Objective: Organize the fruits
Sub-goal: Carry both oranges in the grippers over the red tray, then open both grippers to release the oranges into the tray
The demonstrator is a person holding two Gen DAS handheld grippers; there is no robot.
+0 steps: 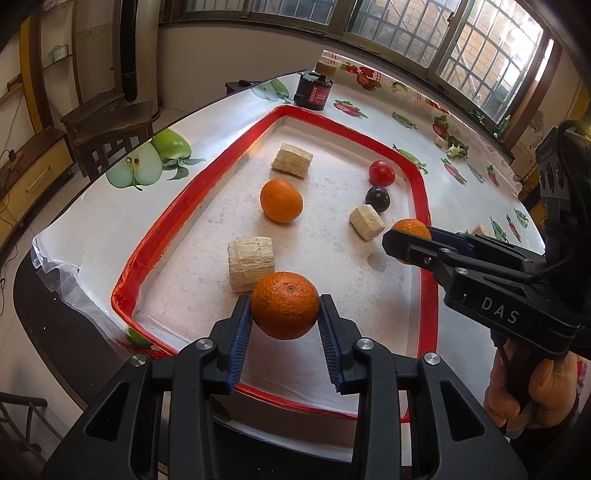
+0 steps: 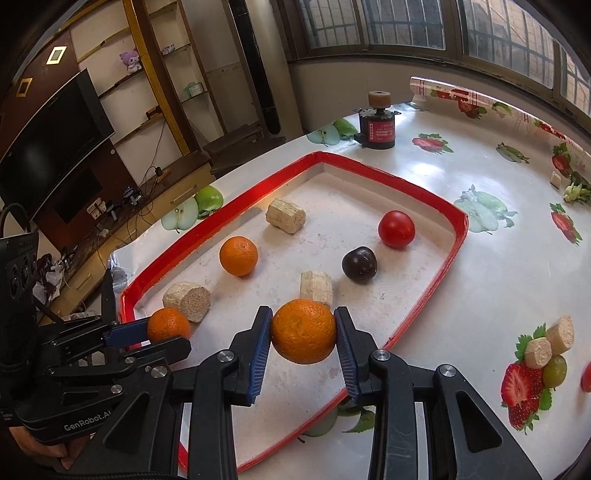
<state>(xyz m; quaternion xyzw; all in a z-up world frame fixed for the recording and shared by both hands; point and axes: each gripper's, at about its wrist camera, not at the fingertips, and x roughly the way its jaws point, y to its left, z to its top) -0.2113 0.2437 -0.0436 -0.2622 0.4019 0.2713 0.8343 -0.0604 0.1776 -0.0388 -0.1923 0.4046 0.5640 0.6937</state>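
My left gripper [image 1: 285, 312] clamps one orange [image 1: 285, 305], my right gripper [image 2: 303, 332] another orange [image 2: 303, 331], both over the red-rimmed tray [image 1: 155, 229].

bright daylight from the barred windows [image 2: 461, 26] glares off the glossy fruit-printed white table [image 2: 498, 280]; sharp focus, soft shadows, strong fisheye bending, dark corners.

Black claw [image 1: 285, 317], blue ribbed pads [image 1: 242, 347]

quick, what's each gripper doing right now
Left gripper: closed on an orange.
Right gripper: closed on another orange.
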